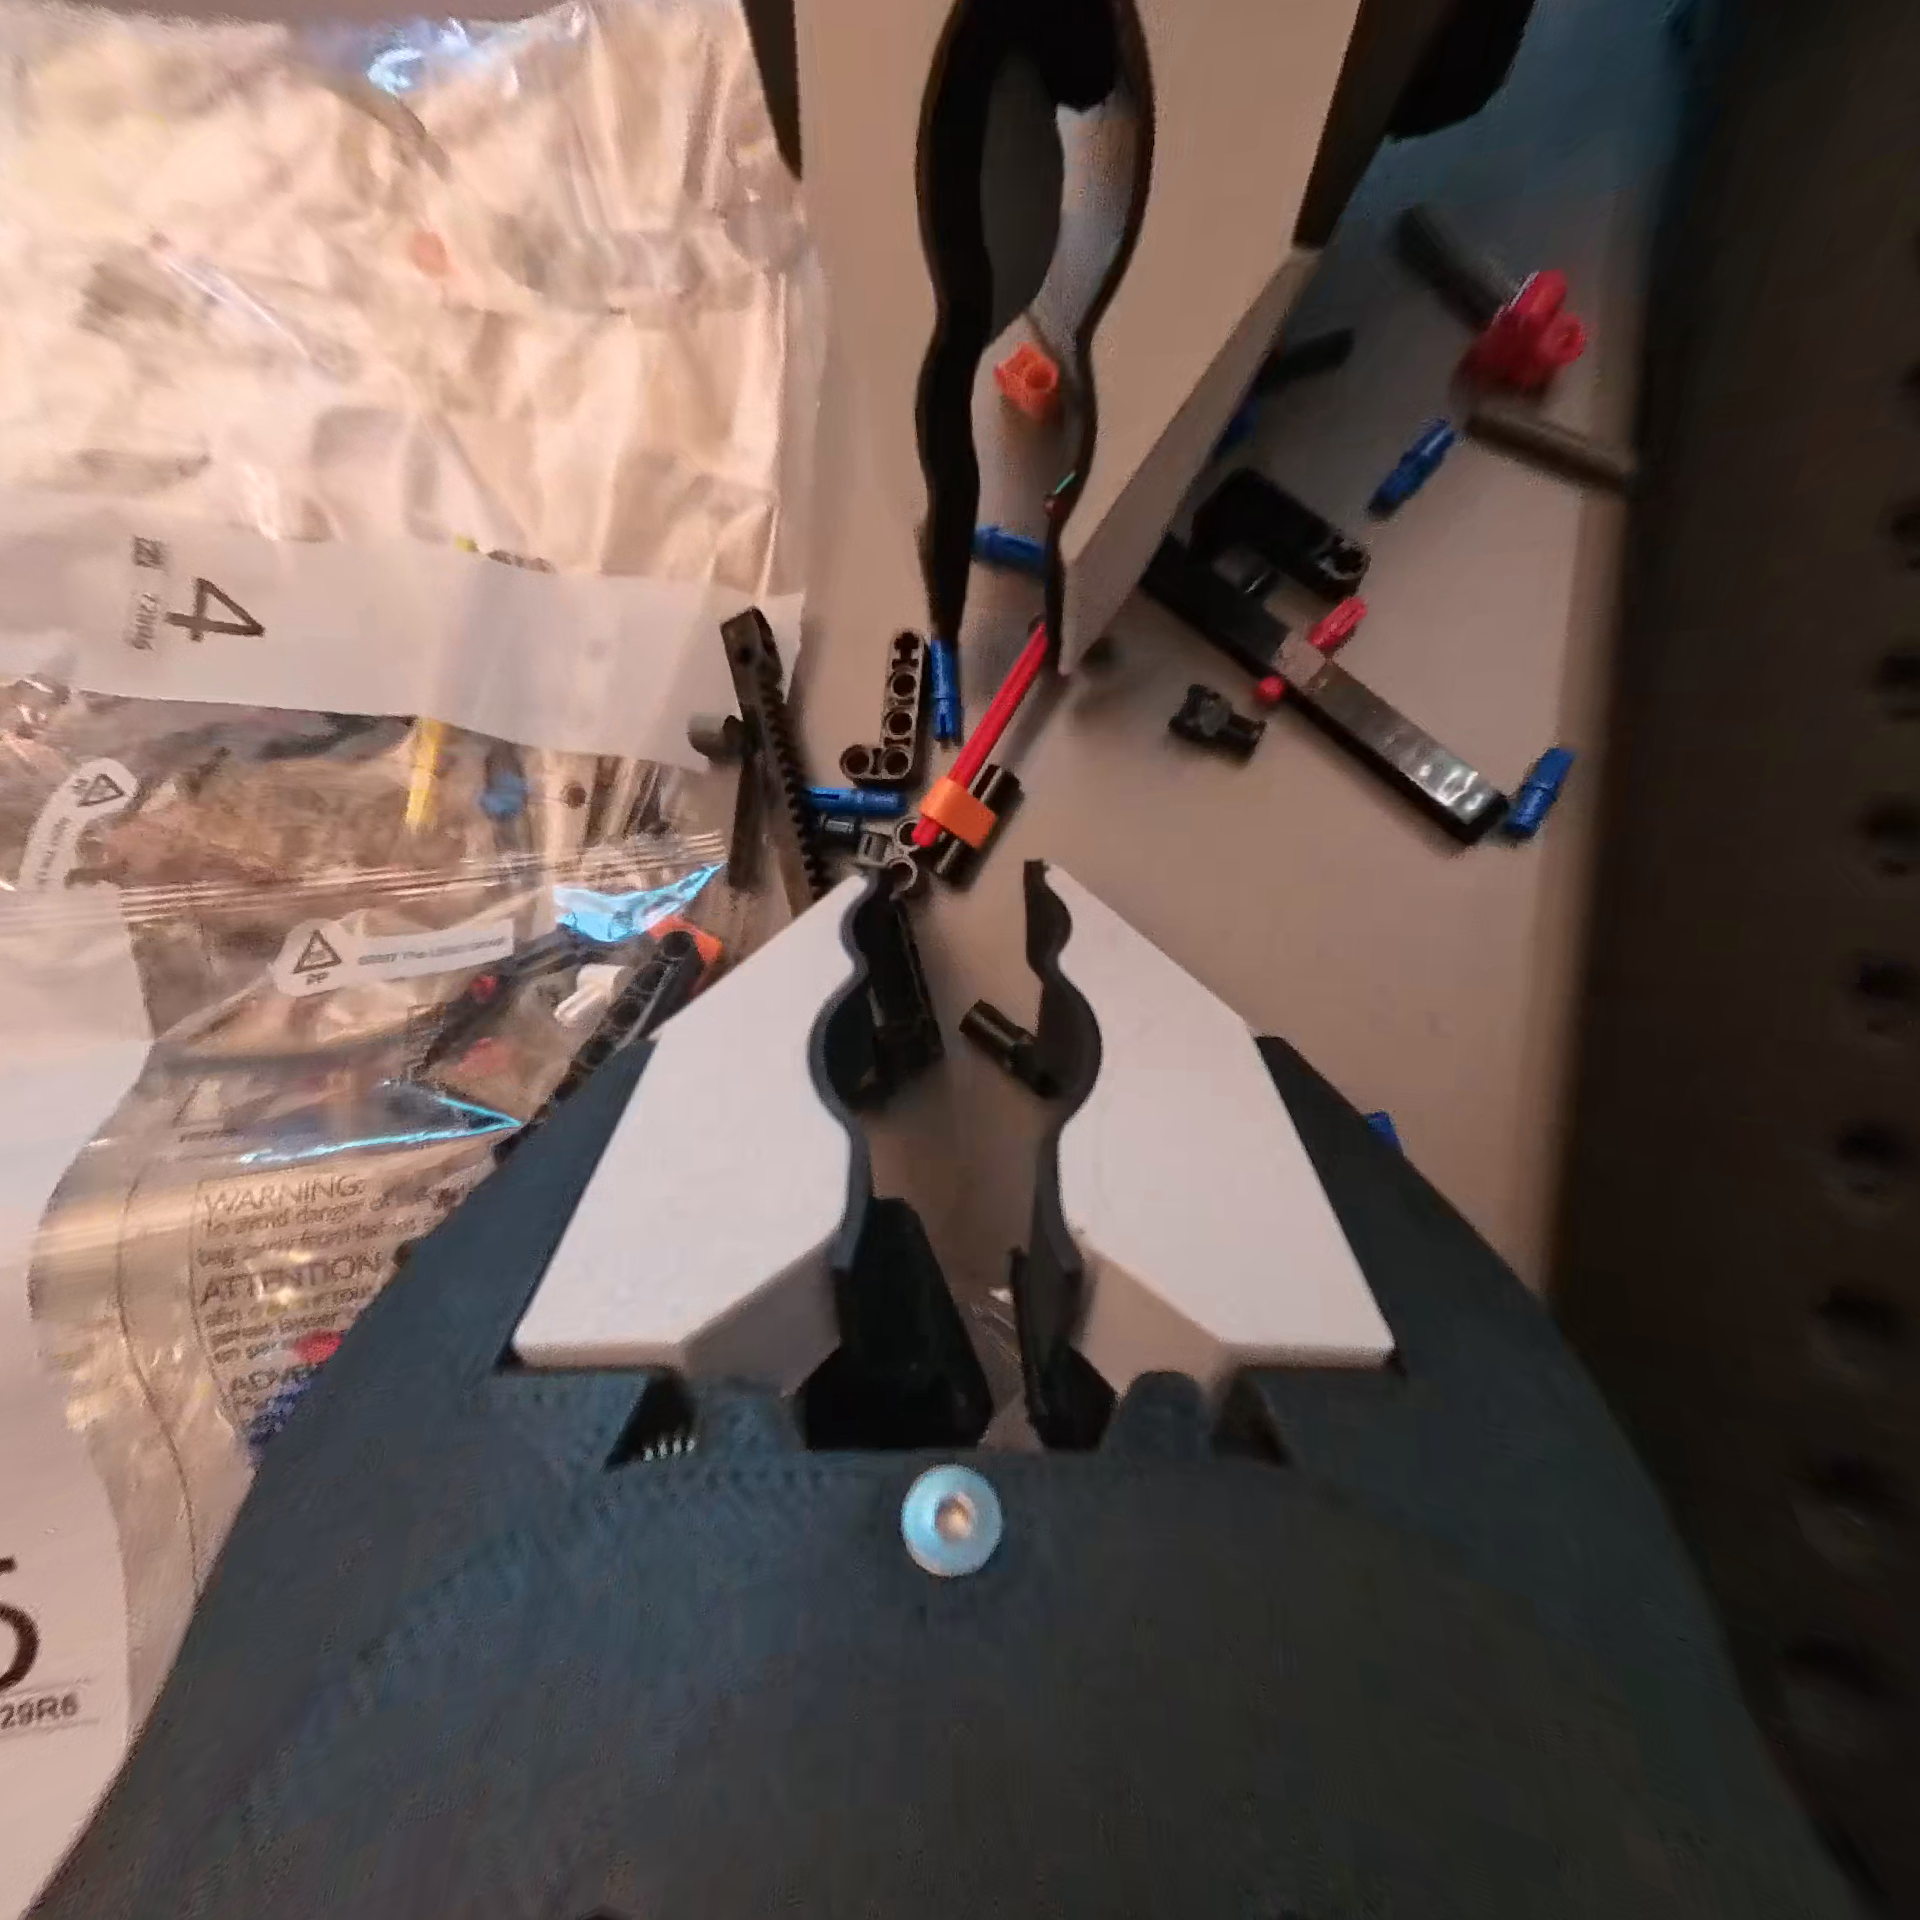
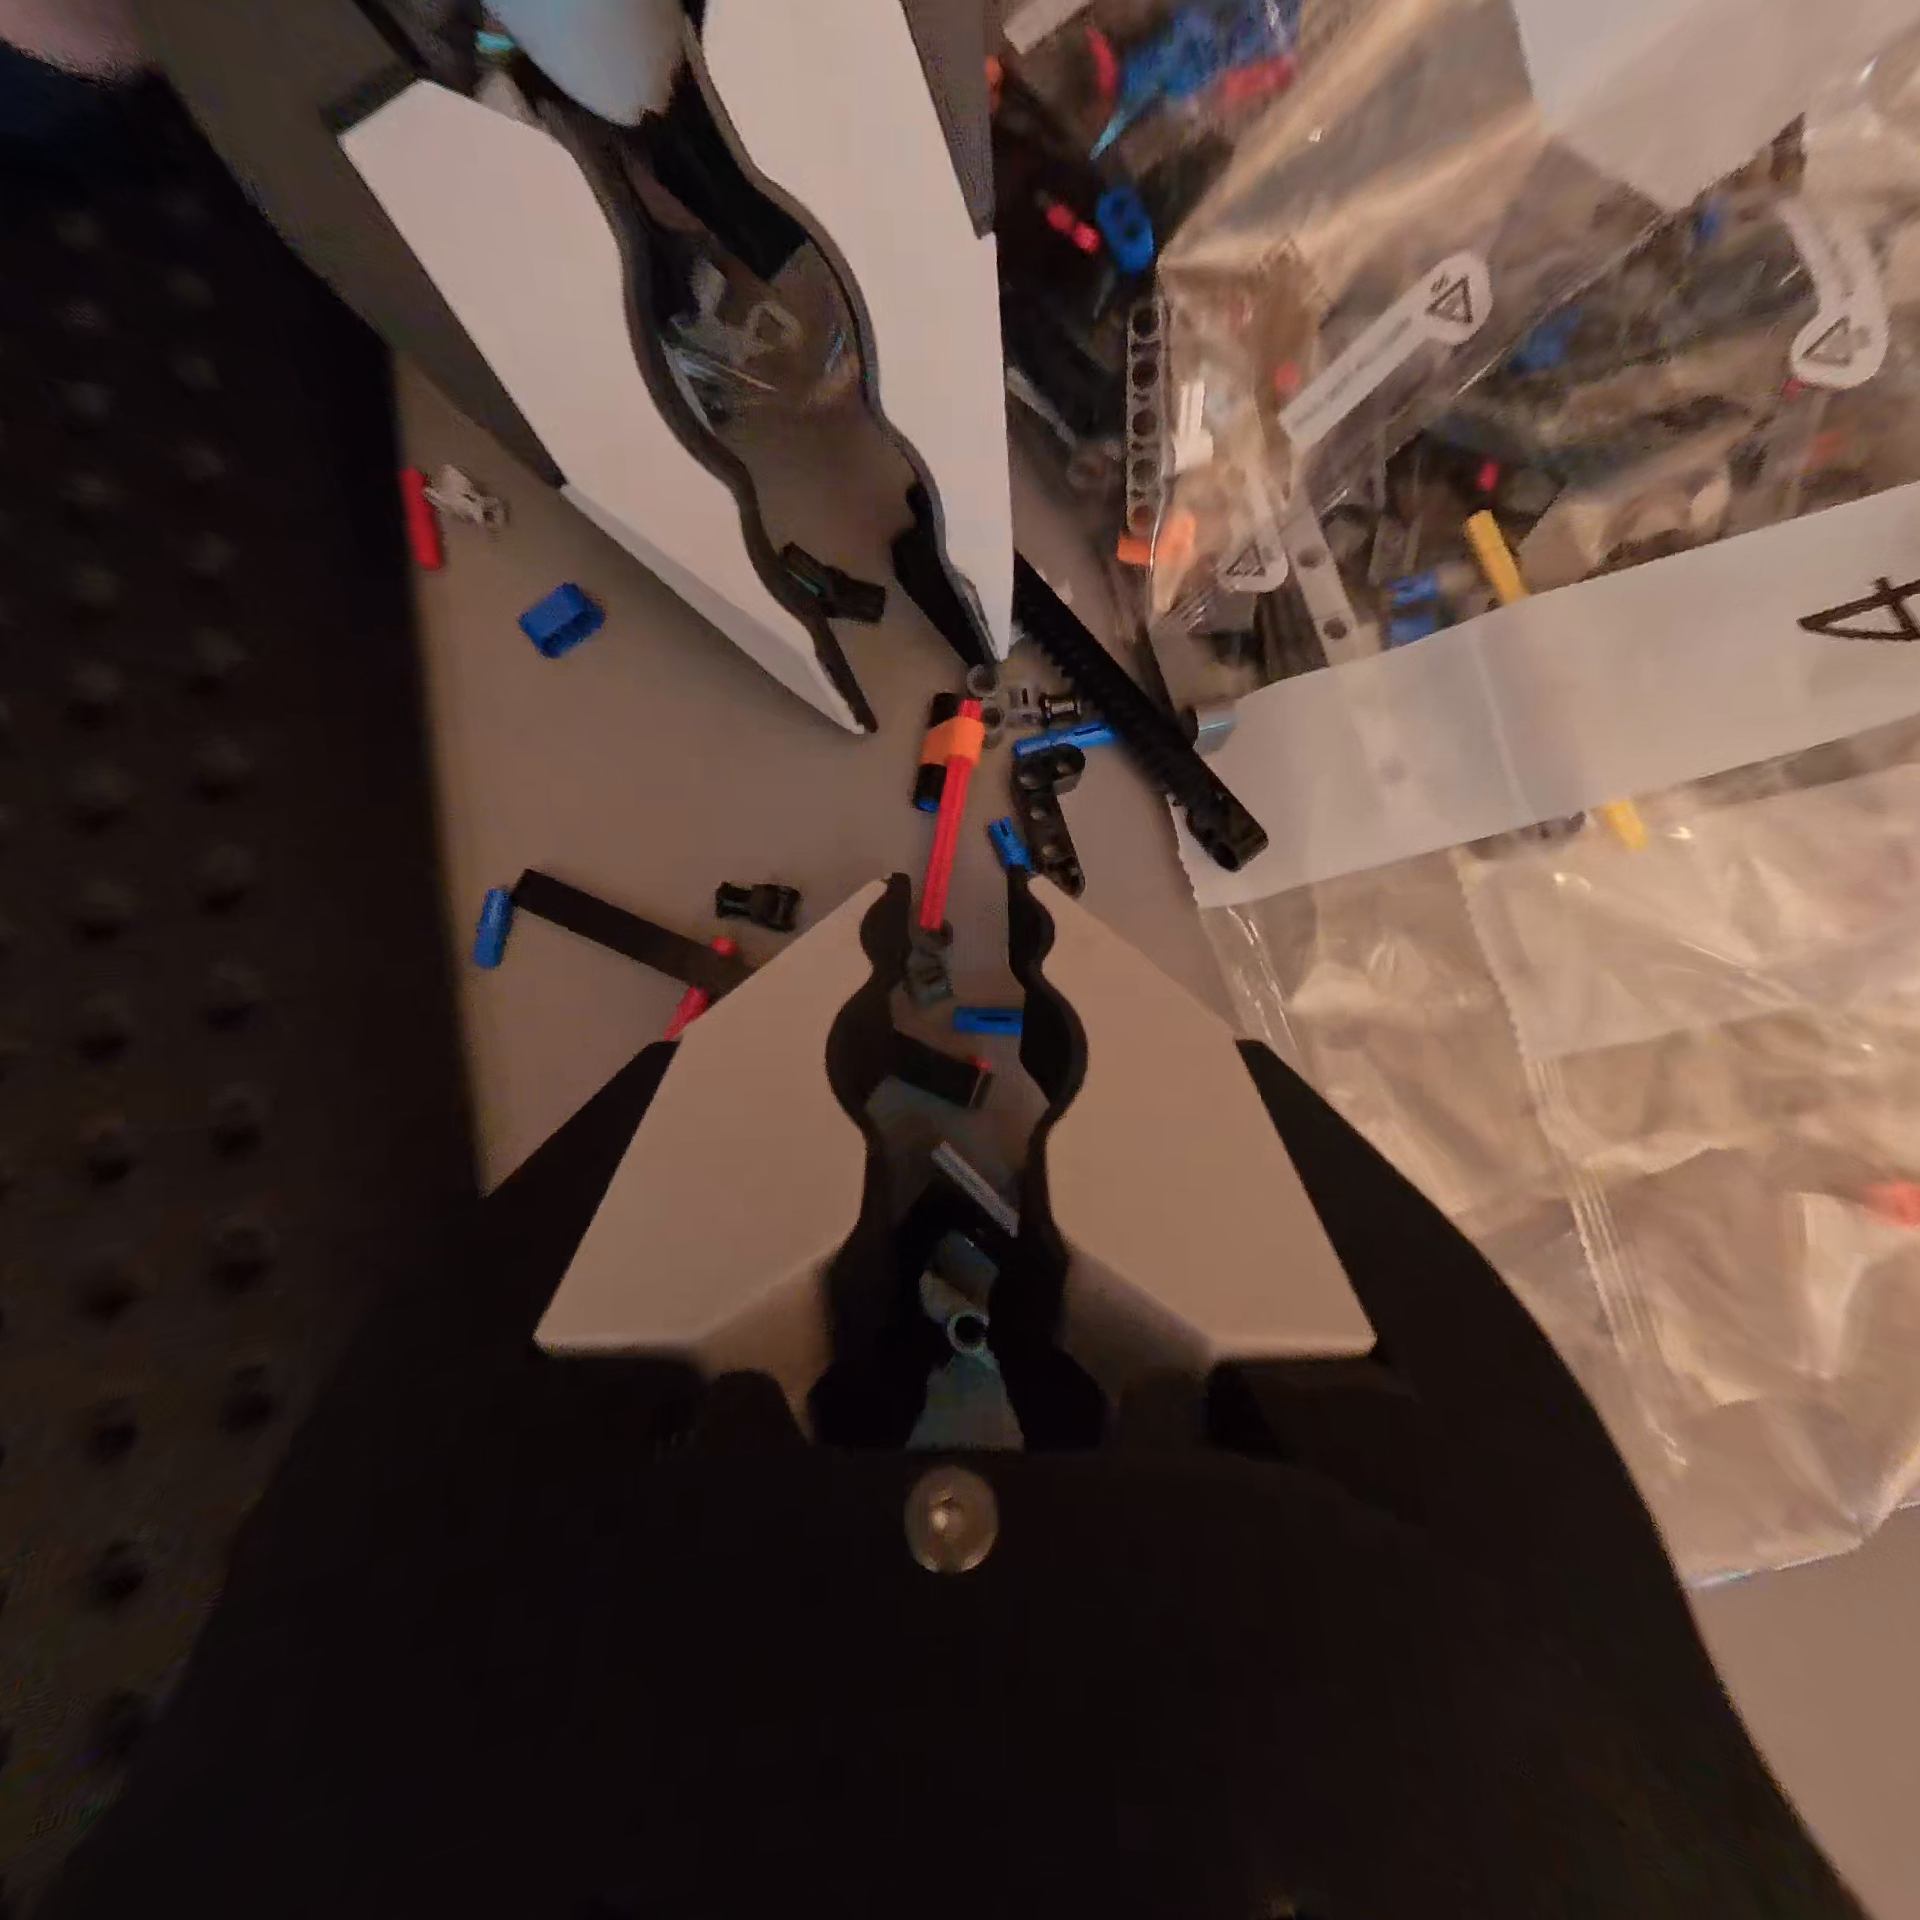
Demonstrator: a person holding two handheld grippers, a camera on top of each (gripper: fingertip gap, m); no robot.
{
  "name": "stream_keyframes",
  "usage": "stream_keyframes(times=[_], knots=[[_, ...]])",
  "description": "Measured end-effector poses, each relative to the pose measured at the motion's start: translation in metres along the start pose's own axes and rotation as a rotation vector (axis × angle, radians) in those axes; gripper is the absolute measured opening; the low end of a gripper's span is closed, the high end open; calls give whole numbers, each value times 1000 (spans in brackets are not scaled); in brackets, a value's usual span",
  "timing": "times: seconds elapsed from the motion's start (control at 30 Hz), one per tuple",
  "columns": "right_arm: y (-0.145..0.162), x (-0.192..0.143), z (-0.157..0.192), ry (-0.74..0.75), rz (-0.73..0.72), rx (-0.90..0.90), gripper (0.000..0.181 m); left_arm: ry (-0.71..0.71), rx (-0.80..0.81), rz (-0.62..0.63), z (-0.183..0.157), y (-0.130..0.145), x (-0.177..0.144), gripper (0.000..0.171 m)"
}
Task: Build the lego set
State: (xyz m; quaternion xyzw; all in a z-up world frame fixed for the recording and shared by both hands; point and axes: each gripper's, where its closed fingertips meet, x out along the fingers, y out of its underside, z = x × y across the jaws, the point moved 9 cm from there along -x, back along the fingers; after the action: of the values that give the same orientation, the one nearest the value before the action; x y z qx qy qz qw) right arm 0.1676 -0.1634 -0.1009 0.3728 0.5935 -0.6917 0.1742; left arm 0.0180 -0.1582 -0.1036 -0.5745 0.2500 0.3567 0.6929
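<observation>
A red axle (image 1: 982, 727) carries an orange bush (image 1: 961, 816) and a black connector (image 1: 982, 826) and lies on the beige table. It also shows in the right wrist view (image 2: 948, 831). My left gripper (image 1: 948, 878) is open, its tips just short of the axle's bushed end, with a small grey piece (image 1: 899, 871) at its left tip. My right gripper (image 2: 956, 885) is open and faces it. The axle's bare end sits loose between its fingertips. Each gripper also shows at the top of the other's view: right (image 1: 1000, 649), left (image 2: 930, 686).
Clear bags of parts (image 1: 312, 623) (image 2: 1558, 520) lie along one side. A black toothed rack (image 2: 1132, 727), a black L-beam (image 2: 1049, 810), blue pins (image 1: 852, 800), a long black beam (image 1: 1371, 727) and a red connector (image 1: 1522, 332) lie loose. A dark perforated panel (image 2: 156, 727) borders the table. Left tips to right tips: about 4 cm.
</observation>
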Motion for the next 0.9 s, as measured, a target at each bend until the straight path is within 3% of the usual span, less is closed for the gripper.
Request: stream_keyframes(times=[0.07, 0.17, 0.4, 0.63, 0.83, 0.9], knots=[[2, 8, 0, 4, 61, 3, 17, 2, 1, -1, 0, -1, 1, 26], [-2, 9, 3, 11, 52, -32, 1, 3, -5, 1, 0, -1, 1, 26], [-10, -9, 8, 74, -49, -128, 1, 37, -48, -101, 2, -5, -7, 28], [-13, -13, 15, 125, -61, -245, 1, 83, -71, -176, 1, -9, -13, 19], [-16, -17, 17, 128, -107, -258, 2, 81, -58, -228, 1, -11, -19, 9], [-18, -17, 18, 96, -141, -235, 11, 67, -33, -239, -1, -14, -20, 8]])
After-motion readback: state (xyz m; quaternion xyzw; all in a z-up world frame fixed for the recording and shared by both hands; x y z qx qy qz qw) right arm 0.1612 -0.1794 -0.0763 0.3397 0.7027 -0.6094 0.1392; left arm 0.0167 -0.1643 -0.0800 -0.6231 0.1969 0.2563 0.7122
